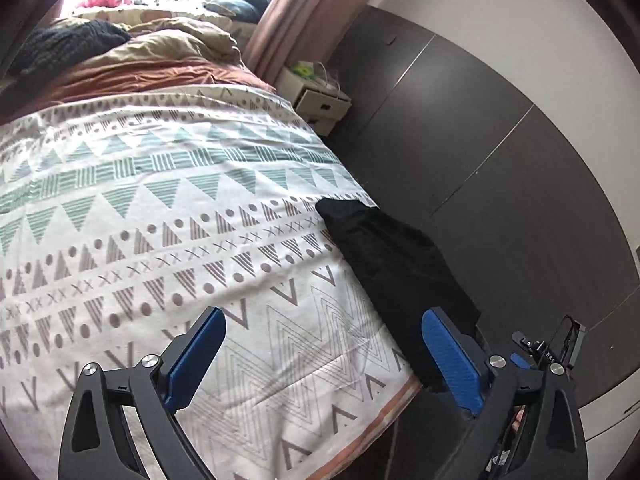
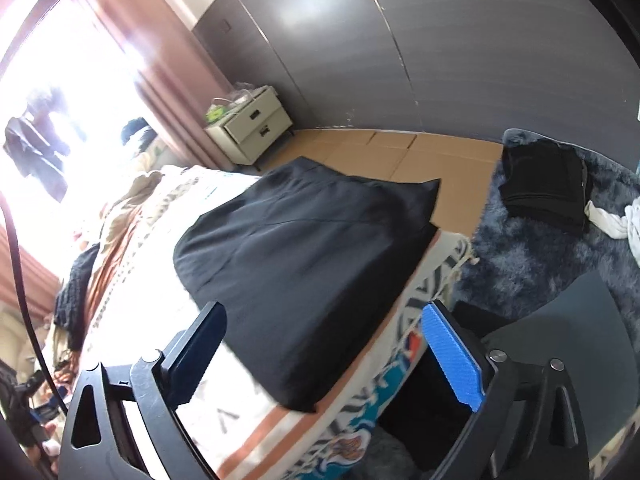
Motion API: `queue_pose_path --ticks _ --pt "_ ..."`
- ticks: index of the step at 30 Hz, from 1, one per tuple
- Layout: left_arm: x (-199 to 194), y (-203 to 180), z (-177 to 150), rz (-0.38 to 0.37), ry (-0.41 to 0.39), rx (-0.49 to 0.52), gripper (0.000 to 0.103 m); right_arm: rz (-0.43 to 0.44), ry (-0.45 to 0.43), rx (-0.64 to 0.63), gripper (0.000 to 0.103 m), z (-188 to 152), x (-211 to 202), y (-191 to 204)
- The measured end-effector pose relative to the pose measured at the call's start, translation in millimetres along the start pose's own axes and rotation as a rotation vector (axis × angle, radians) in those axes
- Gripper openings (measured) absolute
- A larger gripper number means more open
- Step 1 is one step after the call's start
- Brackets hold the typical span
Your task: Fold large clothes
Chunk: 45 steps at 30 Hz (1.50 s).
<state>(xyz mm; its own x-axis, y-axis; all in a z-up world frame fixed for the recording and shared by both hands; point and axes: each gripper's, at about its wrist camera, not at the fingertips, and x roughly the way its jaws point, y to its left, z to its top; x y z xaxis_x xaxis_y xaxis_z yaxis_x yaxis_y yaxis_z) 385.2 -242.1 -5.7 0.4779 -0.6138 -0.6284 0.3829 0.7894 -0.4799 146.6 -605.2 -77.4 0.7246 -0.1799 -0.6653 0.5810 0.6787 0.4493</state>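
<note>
Both grippers spread wide above the bed, nothing between their blue pads.

The left gripper (image 1: 324,354) hangs over the patterned bedspread (image 1: 168,208); the right gripper (image 2: 326,354) hangs over the folded black garment (image 2: 304,264), which lies flat at the bed's corner edge. 1 more folded dark garment (image 2: 544,188) rests on the shaggy grey rug (image 2: 520,264) below.

Left gripper (image 1: 322,354) and right gripper (image 2: 324,352) — jaws spread wide, empty.
</note>
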Motion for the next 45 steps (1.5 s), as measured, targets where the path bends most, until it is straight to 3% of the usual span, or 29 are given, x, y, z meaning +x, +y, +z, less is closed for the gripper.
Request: queue_pose_path --ticks 11,22,34,45 --pt "-130 27 -26 0.055 -0.157 0.054 0.099 0.058 -0.051 -0.107 0.103 -36 -68 80" --pt "-246 45 -83 0.144 -0.29 0.103 0.1 0.138 -0.081 -0.246 0.103 -85 -145 146" --pt "-310 76 -160 0.3 -0.341 0.116 0.1 0.253 -0.075 -0.358 0.103 -139 -184 185" --pt "-354 79 -219 0.411 -0.413 0.149 0.1 0.282 -0.122 -0.397 0.103 -178 -207 196"
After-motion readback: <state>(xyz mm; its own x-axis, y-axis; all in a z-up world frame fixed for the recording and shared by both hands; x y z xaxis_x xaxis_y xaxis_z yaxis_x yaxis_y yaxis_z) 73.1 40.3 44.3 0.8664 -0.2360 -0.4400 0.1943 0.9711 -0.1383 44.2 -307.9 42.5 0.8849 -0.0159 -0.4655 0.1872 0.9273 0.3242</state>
